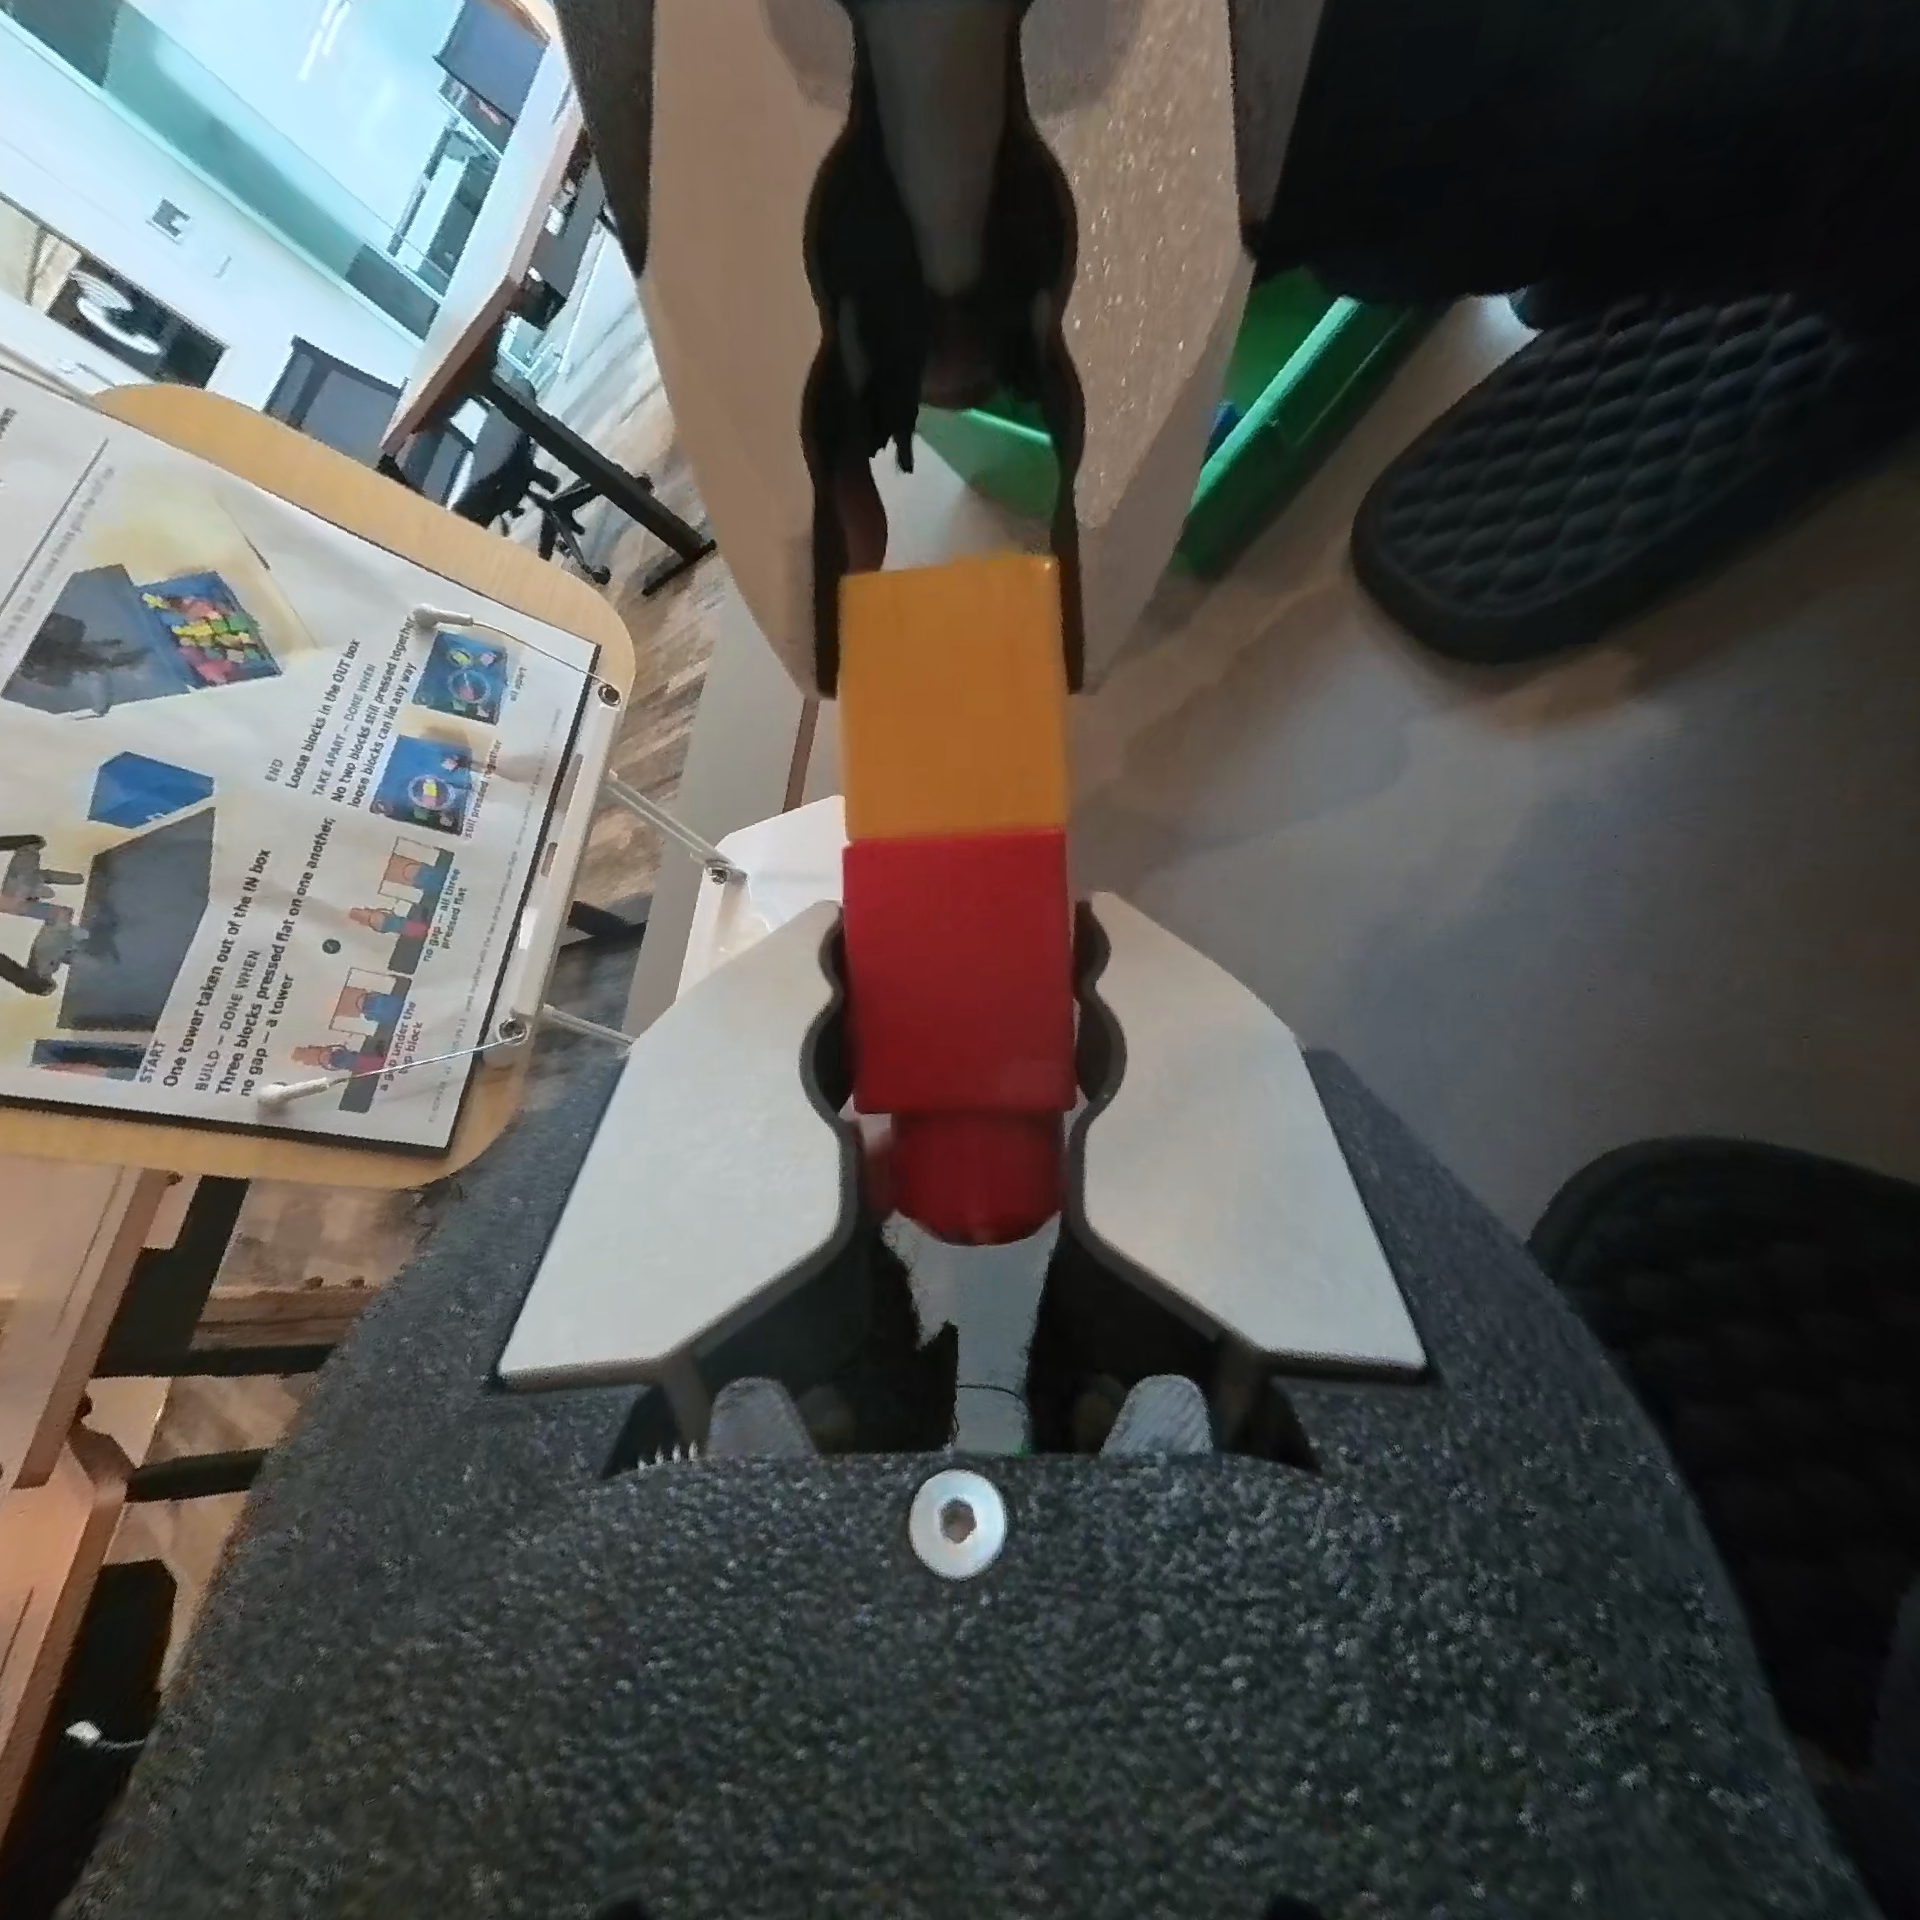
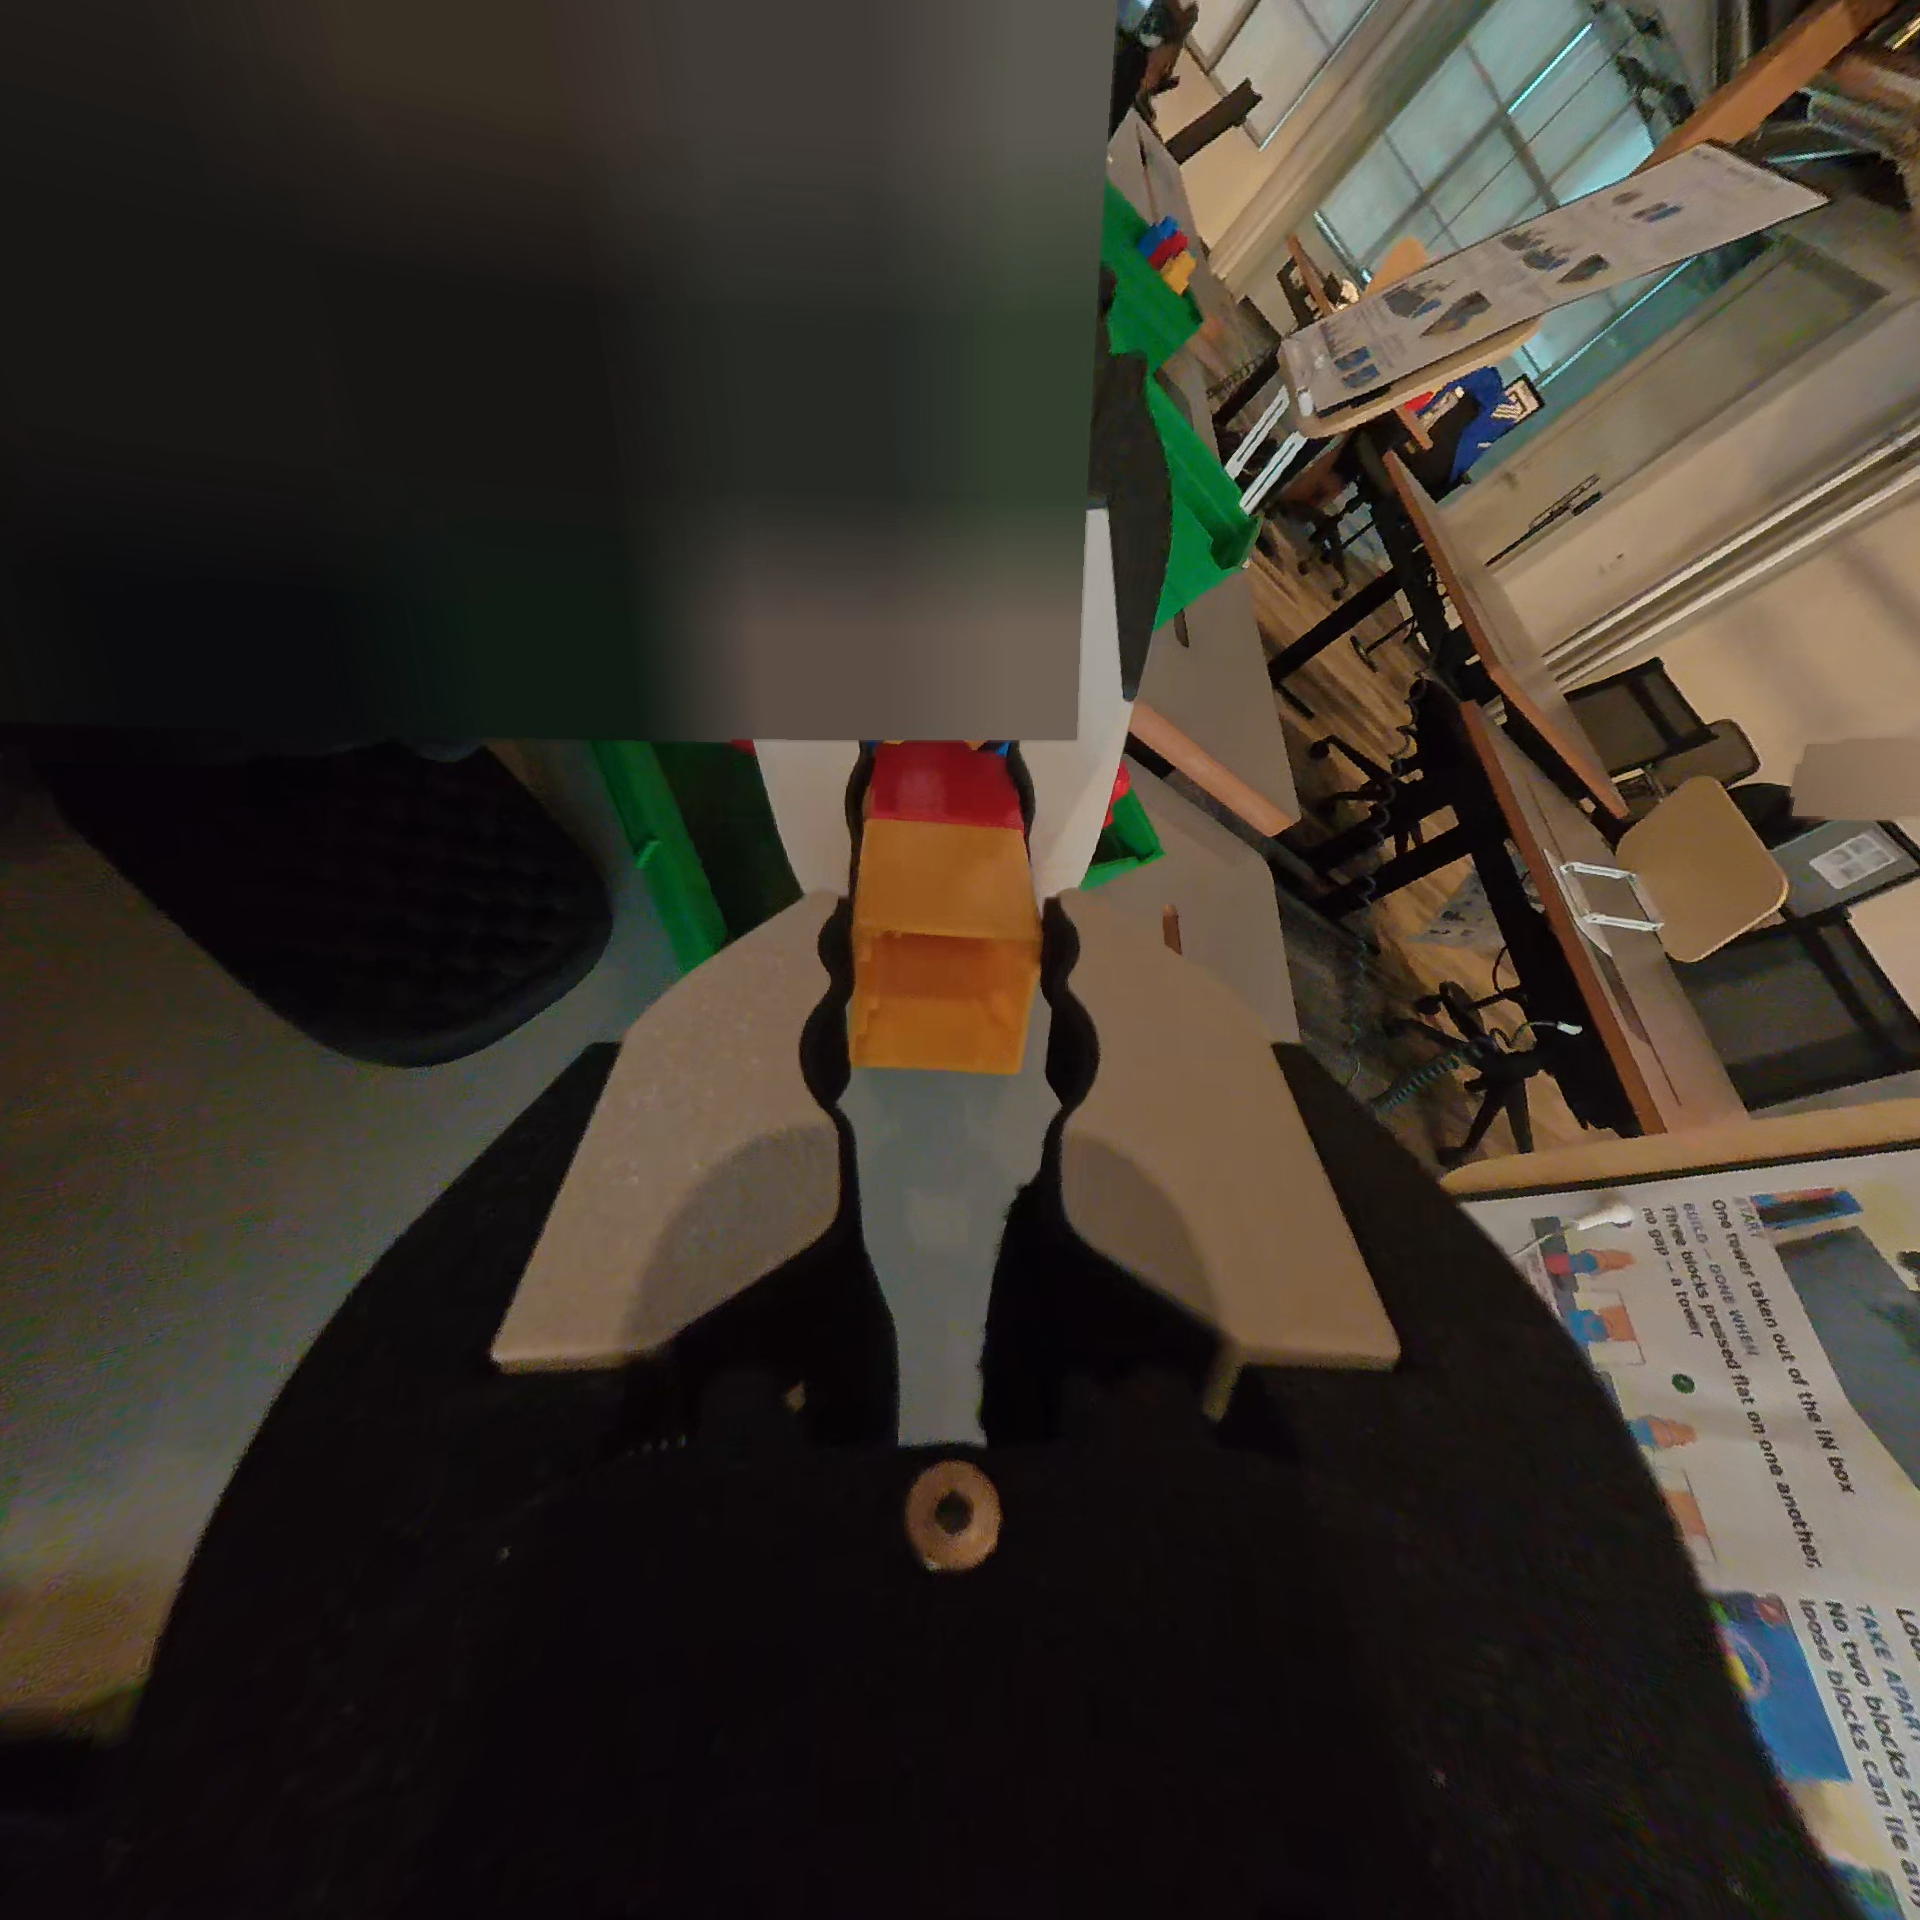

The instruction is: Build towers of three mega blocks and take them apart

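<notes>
Above the surface, left gripper (image 1: 961, 997) pinches the red block (image 1: 956, 966), right gripper (image 2: 945, 987) pinches the yellow block (image 2: 940, 997). Blocks joined flush. Either third block or pull-apart pending; can't tell which.

The two grippers face each other tip to tip, and the gap between them is filled by the red block (image 1: 956, 977) joined to the yellow block (image 1: 951, 696), so nothing can pass there. The left gripper (image 1: 956, 914) is closed on the red block, the right gripper (image 2: 945, 935) on the yellow one. Behind stands a green bin (image 1: 1288, 416), near the right gripper. A black mat (image 1: 1621, 468) lies to one side on the grey table (image 1: 1455, 831), which has bare room. The instruction sheet (image 1: 260, 779) on its stand blocks the other side.
</notes>
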Demonstrator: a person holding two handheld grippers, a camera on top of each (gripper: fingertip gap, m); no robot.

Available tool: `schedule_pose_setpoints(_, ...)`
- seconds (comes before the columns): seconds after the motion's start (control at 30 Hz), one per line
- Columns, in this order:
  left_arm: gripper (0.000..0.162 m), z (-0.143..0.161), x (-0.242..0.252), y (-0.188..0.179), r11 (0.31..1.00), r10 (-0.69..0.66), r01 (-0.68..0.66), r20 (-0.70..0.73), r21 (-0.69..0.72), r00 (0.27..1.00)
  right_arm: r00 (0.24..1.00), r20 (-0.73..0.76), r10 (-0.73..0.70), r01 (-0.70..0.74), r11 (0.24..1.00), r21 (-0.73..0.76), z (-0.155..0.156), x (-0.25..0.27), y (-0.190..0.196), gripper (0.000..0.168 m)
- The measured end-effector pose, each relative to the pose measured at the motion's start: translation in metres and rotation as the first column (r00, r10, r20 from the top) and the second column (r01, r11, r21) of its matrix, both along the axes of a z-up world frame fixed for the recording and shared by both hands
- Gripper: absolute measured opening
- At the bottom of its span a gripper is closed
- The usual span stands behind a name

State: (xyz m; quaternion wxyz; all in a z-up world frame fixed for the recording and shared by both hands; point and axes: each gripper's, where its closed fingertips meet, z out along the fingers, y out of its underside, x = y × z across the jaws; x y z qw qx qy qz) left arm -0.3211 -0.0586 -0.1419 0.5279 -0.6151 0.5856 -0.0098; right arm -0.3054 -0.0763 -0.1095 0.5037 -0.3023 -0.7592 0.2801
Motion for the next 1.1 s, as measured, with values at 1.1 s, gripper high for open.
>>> schedule_pose_setpoints(1.1, 0.039, 0.012, -0.053, -0.014, 0.996, 0.083, -0.088, 0.126, 0.031, 0.989, 0.589, 0.332, -0.737, 0.802, 0.584, -0.126, -0.069, 0.236, 0.126, 0.037)
